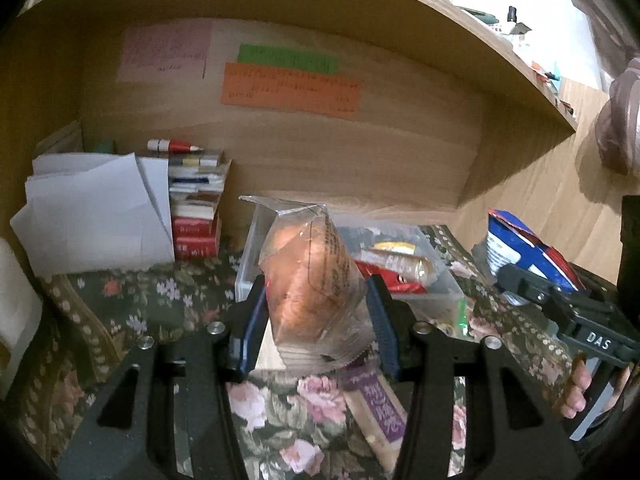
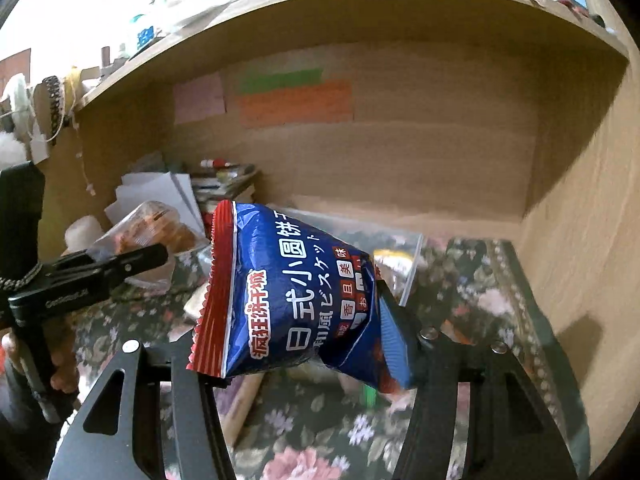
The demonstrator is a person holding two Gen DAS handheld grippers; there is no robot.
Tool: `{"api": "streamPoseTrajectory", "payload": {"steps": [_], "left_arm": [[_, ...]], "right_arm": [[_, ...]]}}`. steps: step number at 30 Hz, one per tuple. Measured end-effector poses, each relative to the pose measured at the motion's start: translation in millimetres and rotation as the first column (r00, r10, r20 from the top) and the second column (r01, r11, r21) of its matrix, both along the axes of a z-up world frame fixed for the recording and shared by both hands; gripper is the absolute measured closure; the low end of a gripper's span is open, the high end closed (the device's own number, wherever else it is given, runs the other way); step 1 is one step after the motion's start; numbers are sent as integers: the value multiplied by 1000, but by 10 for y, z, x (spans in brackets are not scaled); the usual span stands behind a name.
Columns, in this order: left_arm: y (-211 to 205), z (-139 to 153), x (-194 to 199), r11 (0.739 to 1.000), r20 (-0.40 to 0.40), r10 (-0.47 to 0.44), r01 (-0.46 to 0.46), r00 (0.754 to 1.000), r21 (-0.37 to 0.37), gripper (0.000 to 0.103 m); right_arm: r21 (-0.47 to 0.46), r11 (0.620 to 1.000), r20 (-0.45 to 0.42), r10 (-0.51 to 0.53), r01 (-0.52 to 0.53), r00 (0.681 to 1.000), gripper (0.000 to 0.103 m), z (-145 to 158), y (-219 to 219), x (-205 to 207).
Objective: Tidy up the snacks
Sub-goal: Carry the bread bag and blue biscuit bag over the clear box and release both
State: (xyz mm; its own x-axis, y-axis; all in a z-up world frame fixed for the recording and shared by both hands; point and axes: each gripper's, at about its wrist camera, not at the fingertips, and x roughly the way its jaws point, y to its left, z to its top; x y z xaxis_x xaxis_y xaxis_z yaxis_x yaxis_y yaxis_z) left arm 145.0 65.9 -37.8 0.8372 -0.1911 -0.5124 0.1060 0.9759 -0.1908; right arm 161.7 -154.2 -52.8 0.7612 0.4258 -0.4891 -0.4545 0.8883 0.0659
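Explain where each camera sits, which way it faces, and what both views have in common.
Left wrist: sits on the left gripper, faces the wooden shelf alcove; its fingers clamp a clear-wrapped bread above the clear bin; the right gripper's hand shows.
Right wrist: sits on the right gripper, faces the same alcove; holds a blue biscuit bag.
Shared: orange note, floral cloth, each other's gripper.

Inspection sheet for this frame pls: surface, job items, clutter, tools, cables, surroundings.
Surface: floral cloth under a wooden shelf.
Job's things: bread pack and blue biscuit bag, both held up; clear bin with snacks inside; purple-label packet on the cloth.
Clutter: white papers, book stack, sticky notes.
Grippers: left tool shut on bread pack; right tool shut on biscuit bag.
Cables: nothing seen.
Surroundings: wood back panel, items atop the shelf.
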Motion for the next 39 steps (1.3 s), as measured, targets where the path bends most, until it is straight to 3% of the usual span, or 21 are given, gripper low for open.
{"api": "streamPoseTrajectory", "payload": {"steps": [12, 28, 39], "left_arm": [[-21, 37, 506, 999, 11, 25, -26, 1000, 47, 55], [-3, -392, 1276, 999, -131, 20, -15, 991, 43, 55], [-62, -510, 1388, 997, -154, 38, -27, 987, 70, 52]], "right_arm": [[-28, 1000, -22, 3, -3, 1000, 50, 16, 222, 623], [-127, 991, -144, 19, -37, 989, 50, -285, 548, 1273], [-171, 982, -222, 34, -74, 975, 45, -467, 721, 1494]]}}
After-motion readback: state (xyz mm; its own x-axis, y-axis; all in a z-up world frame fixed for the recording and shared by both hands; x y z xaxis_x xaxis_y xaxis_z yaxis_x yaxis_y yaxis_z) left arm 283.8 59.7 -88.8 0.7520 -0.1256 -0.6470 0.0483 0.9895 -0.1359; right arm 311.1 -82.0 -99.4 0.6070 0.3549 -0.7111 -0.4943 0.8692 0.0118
